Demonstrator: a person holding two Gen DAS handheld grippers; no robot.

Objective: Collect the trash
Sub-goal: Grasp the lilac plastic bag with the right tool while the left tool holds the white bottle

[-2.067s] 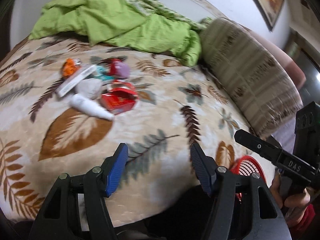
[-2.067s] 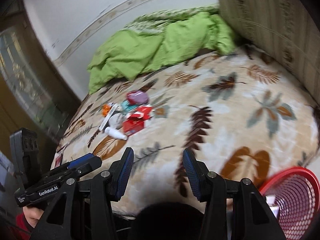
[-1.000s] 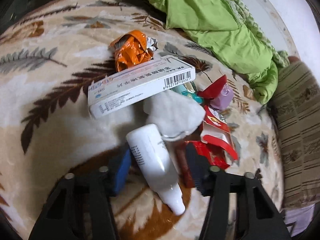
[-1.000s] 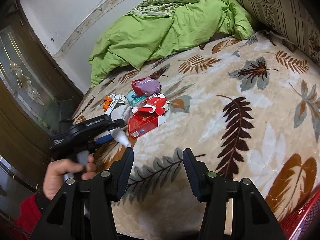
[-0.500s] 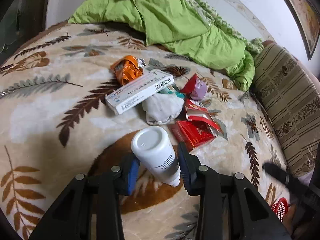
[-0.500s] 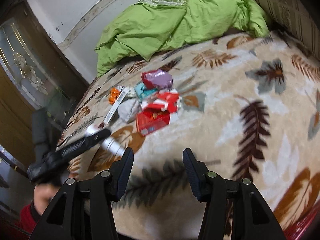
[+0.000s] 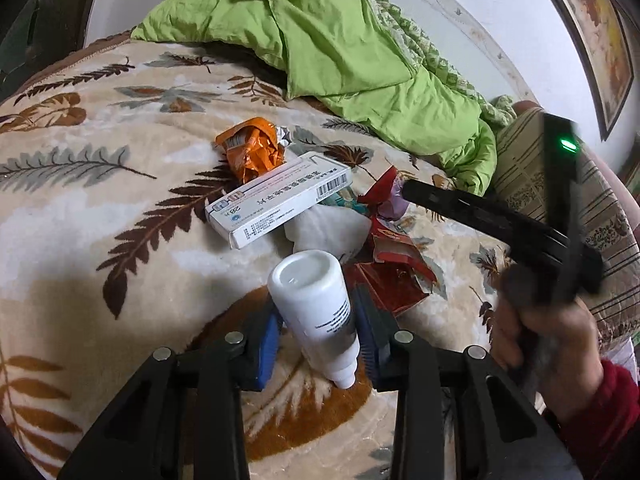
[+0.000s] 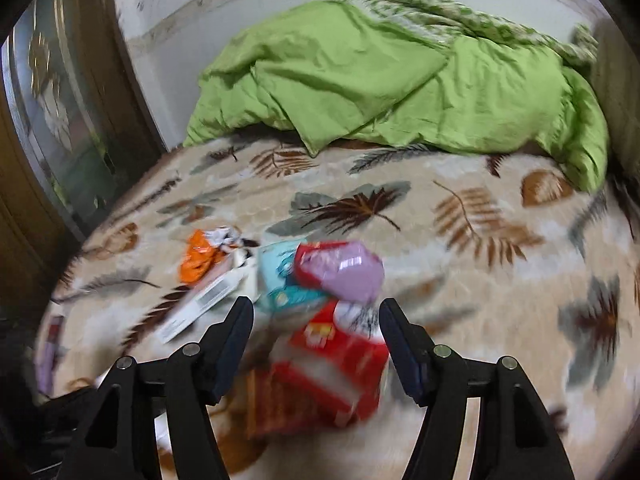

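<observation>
Two grippers over the bed, trash pile between them.

Left wrist view: left gripper [image 7: 317, 338] clamped on the white bottle [image 7: 315, 314], blue pads pressing both sides, base toward the camera, nozzle end pointing down and back. Bottle is held above the leaf-print blanket [image 7: 100, 248]. Beyond it sits the rest of the pile: white medicine box [image 7: 280, 199] resting on an orange wrapper [image 7: 252, 153] and a white crumpled wad [image 7: 326, 227], red torn packaging [image 7: 394, 276] just right of the bottle, a purple wrapper [image 7: 394, 205] past that. Right gripper [image 7: 480, 216] reaches in from the right, a hand [image 7: 548, 344] in a red sleeve [image 7: 600, 412] on its grip. Green duvet [image 7: 340, 52] bunched at the far end.

Right wrist view: blurred. Right gripper [image 8: 316, 340] jaws stand apart and have just been opening, nothing gripped; the red packaging [image 8: 336, 364] lies on the blanket below the gap. Purple wrapper [image 8: 348, 274] and a teal pack [image 8: 280, 280] lie just ahead, medicine box [image 8: 204, 304] and orange wrapper [image 8: 198, 256] to the left.
</observation>
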